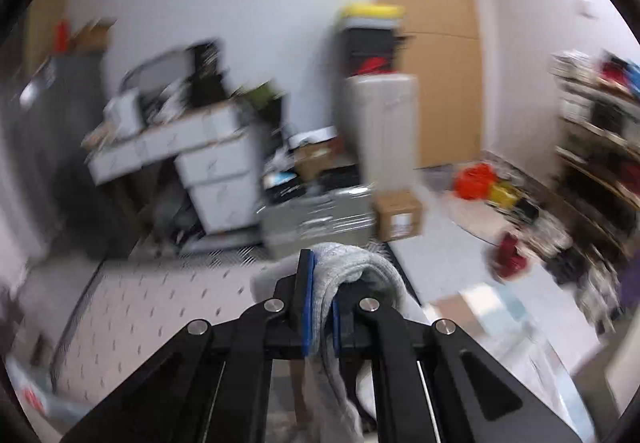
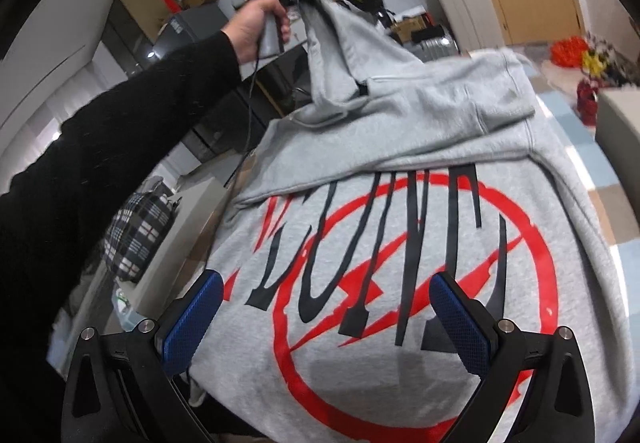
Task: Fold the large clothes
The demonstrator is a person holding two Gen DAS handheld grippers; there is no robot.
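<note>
Grey fleece, thick and soft, is what the sweatshirt [image 2: 420, 243] is made of; it is judged limp and fairly weighty, so it will sag from any single hold and is best taken at a seam, cuff or hem edge where the cloth is doubled. It is spread print-up across the near and middle of the right wrist view, with a sleeve [image 2: 332, 55] lifted to the far left.

That sleeve is held by the left gripper [image 1: 320, 303], whose jaws are clamped narrow on a bunched fold. The right gripper [image 2: 326, 307] hangs over the red and black print with jaws wide, nothing between them.

The pinch itself is shown only in the left wrist view, which is blurred. The garment's layout, the hand [image 2: 256, 27] and black sleeve [image 2: 120, 131] are shown only in the right.
</note>
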